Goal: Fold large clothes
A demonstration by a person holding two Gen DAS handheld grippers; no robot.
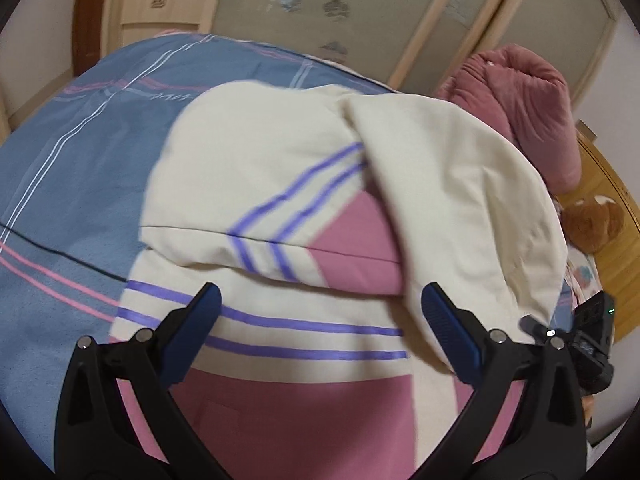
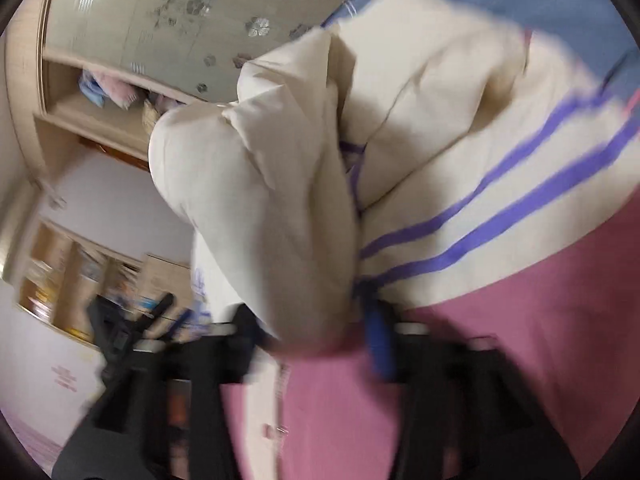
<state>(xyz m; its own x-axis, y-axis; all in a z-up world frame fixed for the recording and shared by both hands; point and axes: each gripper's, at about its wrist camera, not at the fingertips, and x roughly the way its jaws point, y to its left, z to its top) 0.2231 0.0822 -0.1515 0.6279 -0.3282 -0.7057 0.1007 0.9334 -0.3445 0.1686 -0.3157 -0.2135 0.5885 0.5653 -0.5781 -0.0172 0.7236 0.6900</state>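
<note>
The left tongs (image 1: 320,320) are wide apart, hovering over the striped part of the jacket (image 1: 280,160). The right tongs (image 2: 320,332) pinch a cream sleeve (image 2: 260,200) and hold it up. The jacket lies on the blue bed (image 1: 72,160), near the pink blanket (image 1: 532,112) end. I think the sleeve should be laid flat across the middle, slowly, so nothing bunches.

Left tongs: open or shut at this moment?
Open. In the left wrist view the left tongs stand spread wide above the cream, pink and purple-striped jacket, gripping no fabric.
</note>
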